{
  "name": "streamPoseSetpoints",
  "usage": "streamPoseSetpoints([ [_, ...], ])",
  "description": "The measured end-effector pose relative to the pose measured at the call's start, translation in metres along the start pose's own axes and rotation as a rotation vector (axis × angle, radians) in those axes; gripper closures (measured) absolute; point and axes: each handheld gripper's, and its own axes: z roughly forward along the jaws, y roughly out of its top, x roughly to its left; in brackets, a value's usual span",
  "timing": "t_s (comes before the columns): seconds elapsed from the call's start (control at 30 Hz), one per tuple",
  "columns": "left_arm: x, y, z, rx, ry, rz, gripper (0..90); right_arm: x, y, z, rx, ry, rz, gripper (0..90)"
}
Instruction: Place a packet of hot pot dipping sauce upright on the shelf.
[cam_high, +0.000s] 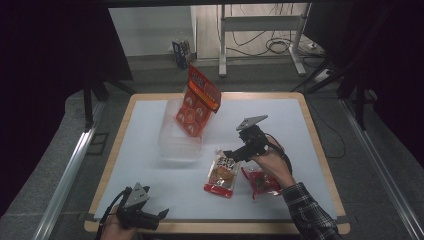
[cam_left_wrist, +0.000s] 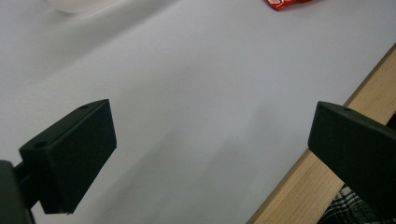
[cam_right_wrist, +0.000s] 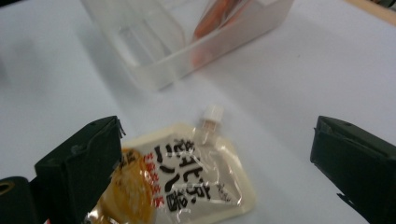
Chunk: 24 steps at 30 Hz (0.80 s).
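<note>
While the white tabletop (cam_high: 150, 150) carries everything, we hover over a spouted pouch (cam_right_wrist: 196, 182).
A clear bin (cam_high: 180, 137) holds an orange packet (cam_high: 197, 102); beside it lies the pouch, right gripper (cam_right_wrist: 217, 158) fingers spread above, left gripper (cam_left_wrist: 210, 154) fingers apart, empty.

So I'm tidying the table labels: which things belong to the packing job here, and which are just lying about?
In the job:
- right tongs, open over the spouted pouch
- clear plastic bin
- orange snack bag standing in it
- small red packet

Lying about:
- left tongs, open and idle near the table edge
- cables on the floor
</note>
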Motion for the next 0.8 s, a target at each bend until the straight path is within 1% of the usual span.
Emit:
streamPoseSetpoints([
  [0.03,0.0,0.0,0.0,0.001,0.001,0.0,1.0,0.001,-0.001,-0.001,-0.001,-0.006,-0.005,2.0],
  [0.13,0.0,0.0,0.0,0.003,0.003,0.004,1.0,0.003,-0.004,-0.004,-0.018,0.007,-0.004,1.6],
  [0.23,0.0,0.001,0.001,0.008,0.007,0.005,1.2,0.005,-0.007,-0.008,-0.034,-0.002,-0.011,0.0],
  [0.37,0.001,0.001,0.002,0.021,0.012,-0.004,1.7,0.006,-0.014,-0.015,-0.081,-0.017,0.005,0.0],
  [0.43,0.001,0.001,0.002,0.027,0.012,-0.011,1.9,0.007,-0.017,-0.018,-0.097,-0.02,0.017,0.0],
  [0.6,0.002,0.002,0.002,0.026,0.016,-0.019,2.0,0.009,-0.023,-0.023,-0.103,-0.025,0.026,0.0],
  [0.8,0.002,0.002,0.002,0.026,0.04,-0.027,1.6,0.013,-0.031,-0.029,-0.108,-0.024,0.027,0.0],
])
